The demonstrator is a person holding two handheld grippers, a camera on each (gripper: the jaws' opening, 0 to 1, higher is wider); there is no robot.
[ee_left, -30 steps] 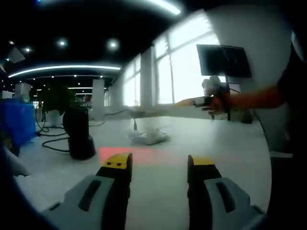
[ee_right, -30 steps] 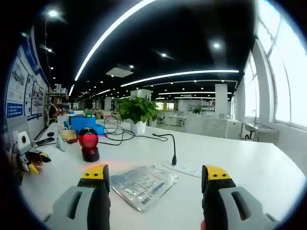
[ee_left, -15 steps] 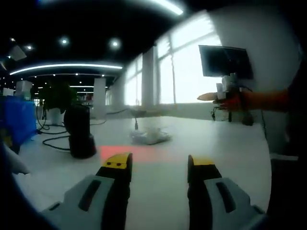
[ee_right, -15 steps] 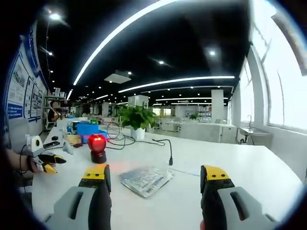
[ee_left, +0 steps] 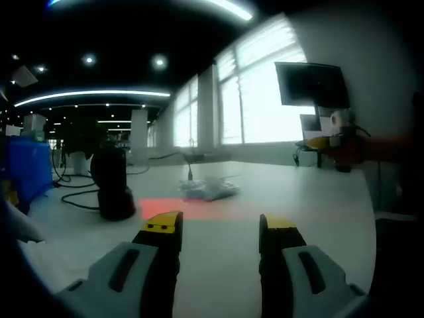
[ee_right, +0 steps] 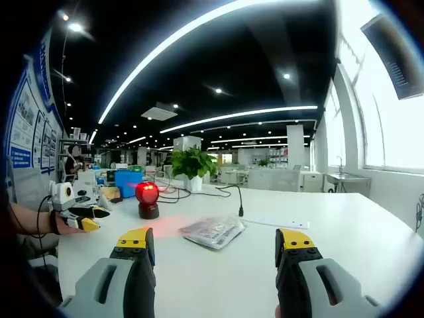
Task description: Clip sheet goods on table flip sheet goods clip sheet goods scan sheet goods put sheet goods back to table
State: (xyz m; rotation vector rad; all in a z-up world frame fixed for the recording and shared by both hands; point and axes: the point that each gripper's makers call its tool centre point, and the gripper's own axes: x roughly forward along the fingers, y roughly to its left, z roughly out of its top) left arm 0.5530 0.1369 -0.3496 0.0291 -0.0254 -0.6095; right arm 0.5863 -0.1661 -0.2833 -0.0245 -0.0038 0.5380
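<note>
With both my left hand-held gripper (ee_left: 215, 228) and right hand-held gripper (ee_right: 215, 242) wide open and empty, I have drawn back from the flat silvery printed sheet pack (ee_right: 213, 231) on the white counter (ee_right: 344, 232), apparently returned.

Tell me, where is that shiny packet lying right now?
In the right gripper view the packet lies flat on the white table, just right of the red-lit scanner.

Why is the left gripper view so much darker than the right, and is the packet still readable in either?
Left gripper view: bright windows backlight it, so the scanner is a silhouette and the packet a soft blur beside a red glow on the table. Right gripper view: evenly lit, the packet is sharper, but its print is too small to read.
</note>
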